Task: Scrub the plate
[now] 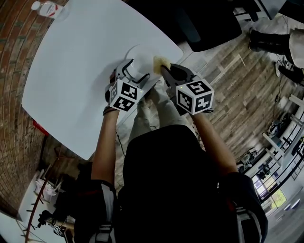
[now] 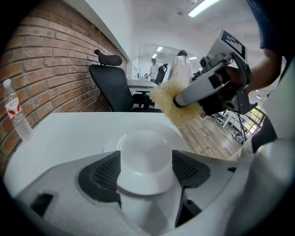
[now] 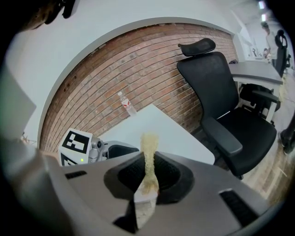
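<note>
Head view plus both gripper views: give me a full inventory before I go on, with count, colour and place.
plate: one, white, table's near edge, between the left fingers.
sponge: one, yellow, close by the plate.
bottle: one, clear, red label, table's far corner.
table: one, white, beside the brick wall.
office chair: one, black, beyond the table.
floor: wood planks.
left gripper: grey, shut on the plate.
right gripper: grey, shut on the sponge.

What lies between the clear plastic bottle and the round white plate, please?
Only bare white tabletop separates the clear plastic bottle from the round white plate, as the head view shows.
</note>
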`<action>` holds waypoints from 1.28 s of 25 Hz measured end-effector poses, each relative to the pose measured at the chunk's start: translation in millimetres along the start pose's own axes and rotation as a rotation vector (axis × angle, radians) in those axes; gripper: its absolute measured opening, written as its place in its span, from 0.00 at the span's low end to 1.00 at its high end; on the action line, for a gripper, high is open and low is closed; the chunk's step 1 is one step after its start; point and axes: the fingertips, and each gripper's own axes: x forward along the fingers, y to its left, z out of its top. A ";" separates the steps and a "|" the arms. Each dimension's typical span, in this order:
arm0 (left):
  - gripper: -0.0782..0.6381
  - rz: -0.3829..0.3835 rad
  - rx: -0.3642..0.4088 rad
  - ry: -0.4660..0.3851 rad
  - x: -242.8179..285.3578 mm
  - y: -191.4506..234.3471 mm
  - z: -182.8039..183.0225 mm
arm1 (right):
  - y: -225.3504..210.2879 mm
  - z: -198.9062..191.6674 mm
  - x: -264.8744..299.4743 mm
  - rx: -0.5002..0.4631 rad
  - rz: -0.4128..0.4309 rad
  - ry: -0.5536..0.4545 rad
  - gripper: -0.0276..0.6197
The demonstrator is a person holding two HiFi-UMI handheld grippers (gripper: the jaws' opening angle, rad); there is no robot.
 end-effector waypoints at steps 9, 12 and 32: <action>0.58 -0.011 0.015 -0.010 0.9 -0.3 1.6 | 7.3 3.0 21.3 -0.028 0.023 0.049 0.10; 0.58 -0.017 0.023 -0.013 0.1 -0.3 1.1 | 13.1 6.2 33.6 -0.058 0.038 0.074 0.10; 0.58 -0.025 0.037 -0.031 -0.5 -0.4 2.1 | 21.6 -2.3 90.3 -0.140 0.056 0.249 0.10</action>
